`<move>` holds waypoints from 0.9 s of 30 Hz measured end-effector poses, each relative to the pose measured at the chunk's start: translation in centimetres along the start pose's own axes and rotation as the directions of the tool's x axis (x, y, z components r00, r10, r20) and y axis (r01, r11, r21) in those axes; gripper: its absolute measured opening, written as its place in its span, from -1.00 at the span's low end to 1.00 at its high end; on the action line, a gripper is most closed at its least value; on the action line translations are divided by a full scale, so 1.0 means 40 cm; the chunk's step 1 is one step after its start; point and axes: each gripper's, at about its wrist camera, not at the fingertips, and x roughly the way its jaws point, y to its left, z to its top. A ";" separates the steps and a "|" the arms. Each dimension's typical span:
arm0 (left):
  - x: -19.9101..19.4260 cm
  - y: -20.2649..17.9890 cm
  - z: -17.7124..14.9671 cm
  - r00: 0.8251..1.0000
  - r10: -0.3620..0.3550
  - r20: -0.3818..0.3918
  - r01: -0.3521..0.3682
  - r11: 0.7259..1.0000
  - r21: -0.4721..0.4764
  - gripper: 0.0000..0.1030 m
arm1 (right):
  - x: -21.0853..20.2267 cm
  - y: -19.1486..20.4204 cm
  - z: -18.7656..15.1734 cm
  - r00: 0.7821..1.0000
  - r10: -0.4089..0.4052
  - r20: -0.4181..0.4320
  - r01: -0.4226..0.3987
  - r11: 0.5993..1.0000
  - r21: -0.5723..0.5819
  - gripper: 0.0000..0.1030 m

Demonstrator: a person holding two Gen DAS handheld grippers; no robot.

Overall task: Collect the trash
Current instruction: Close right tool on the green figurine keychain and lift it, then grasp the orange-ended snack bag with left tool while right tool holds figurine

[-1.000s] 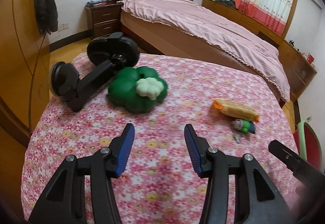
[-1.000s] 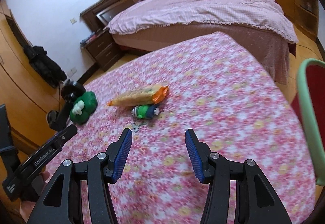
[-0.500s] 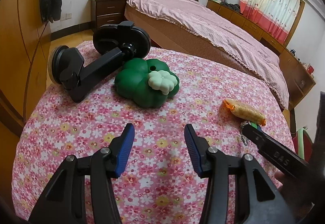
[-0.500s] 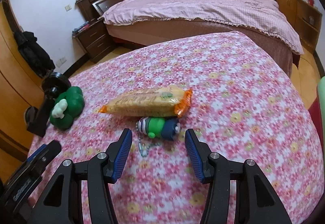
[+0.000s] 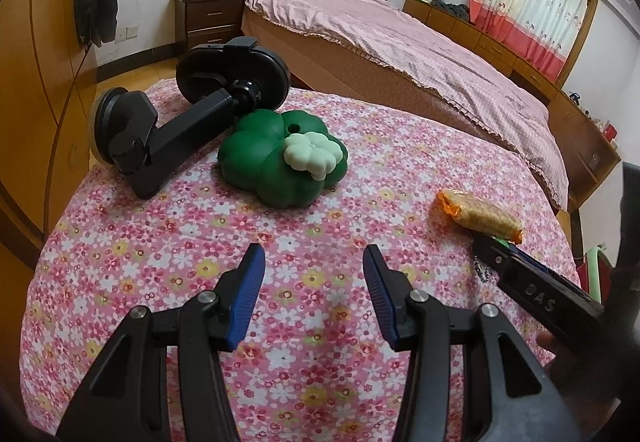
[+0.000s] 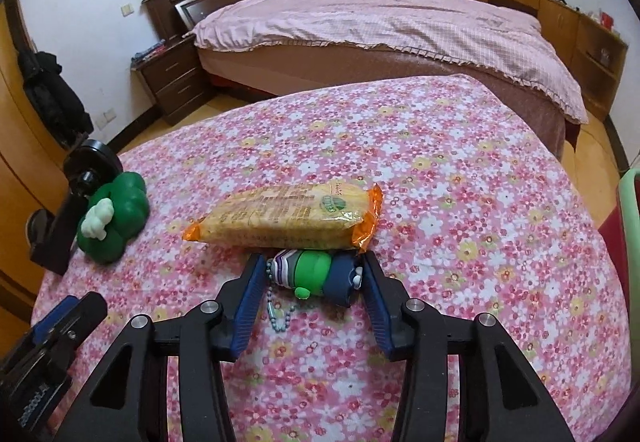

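Note:
An orange packet of crackers (image 6: 288, 215) lies on the flowered tablecloth (image 6: 460, 169). Just in front of it lies a small toy keychain (image 6: 316, 274), striped, green and dark blue, with a bead chain. My right gripper (image 6: 312, 266) straddles this keychain and its jaws are closing, with the blue pads (image 6: 250, 294) close at the toy's two ends. My left gripper (image 5: 312, 258) stands open above bare cloth, nothing between its fingers. In the left wrist view the packet (image 5: 480, 215) is to the right, with the right gripper (image 5: 532, 282) just in front of it.
A green clover-shaped toy (image 5: 280, 161) and a black suction phone holder (image 5: 180, 121) lie at the table's far left. A bed (image 6: 380, 21) stands beyond the table. A green and red chair (image 6: 628, 209) is at the right edge. A wooden wardrobe (image 5: 36, 81) stands to the left.
My right gripper moved forward and down until its fingers straddled the keychain, and its jaws narrowed. The left gripper's view shifted slightly closer to the green toy.

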 end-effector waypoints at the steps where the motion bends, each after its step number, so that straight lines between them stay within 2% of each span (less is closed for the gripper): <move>1: 0.000 -0.001 0.000 1.000 -0.001 0.000 0.001 1.000 0.000 -0.01 | -0.004 -0.004 -0.002 1.000 0.008 -0.004 -0.008 1.000 0.006 -0.07; 10: 0.000 -0.024 -0.006 1.000 -0.023 0.003 0.023 0.999 0.028 0.01 | -0.097 -0.079 -0.048 0.998 0.057 0.006 -0.057 0.998 0.041 -0.06; 16: -0.008 -0.059 -0.009 0.996 -0.083 -0.012 0.083 0.995 0.049 0.34 | -0.180 -0.168 -0.075 0.998 0.046 0.047 -0.050 0.995 0.091 -0.06; 24: -0.007 -0.125 -0.002 0.992 -0.112 -0.053 0.116 0.990 0.084 0.43 | -0.267 -0.269 -0.095 0.993 0.043 0.110 -0.060 0.986 0.155 -0.06; 27: -0.006 -0.170 0.009 0.991 -0.120 -0.059 0.126 0.985 0.117 0.60 | -0.284 -0.295 -0.101 0.991 0.044 0.128 -0.066 0.982 0.176 -0.06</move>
